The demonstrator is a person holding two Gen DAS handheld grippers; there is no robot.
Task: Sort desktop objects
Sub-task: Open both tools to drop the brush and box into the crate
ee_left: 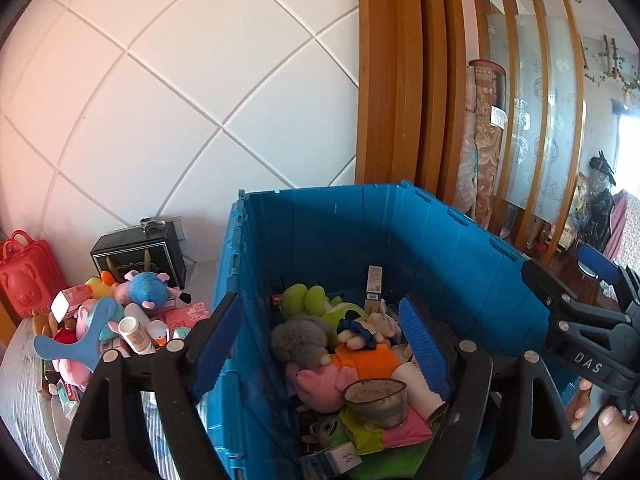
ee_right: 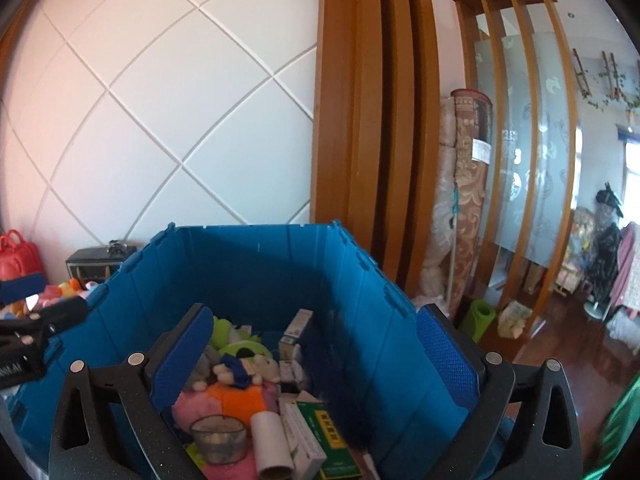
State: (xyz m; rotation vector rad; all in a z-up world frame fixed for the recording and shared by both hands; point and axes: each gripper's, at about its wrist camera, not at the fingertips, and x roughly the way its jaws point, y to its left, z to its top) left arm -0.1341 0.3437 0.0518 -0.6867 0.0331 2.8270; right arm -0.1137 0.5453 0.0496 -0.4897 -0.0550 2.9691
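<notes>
My left gripper [ee_left: 320, 344] and right gripper [ee_right: 316, 360] both hang over the crate [ee_left: 400, 232], fingers apart and empty, since sorted toys belong inside it. The unsorted pile [ee_left: 120, 320] waits left of the crate.

Black claws [ee_left: 320, 344] with blue ridged pads [ee_left: 424, 344].

"DAS" in pale capitals on the black body of the right claw [ee_left: 576, 312], seen from the left wrist view. Print on boxes inside the blue crate [ee_left: 460, 248] too small or blurred to read. Nothing else legible.
</notes>
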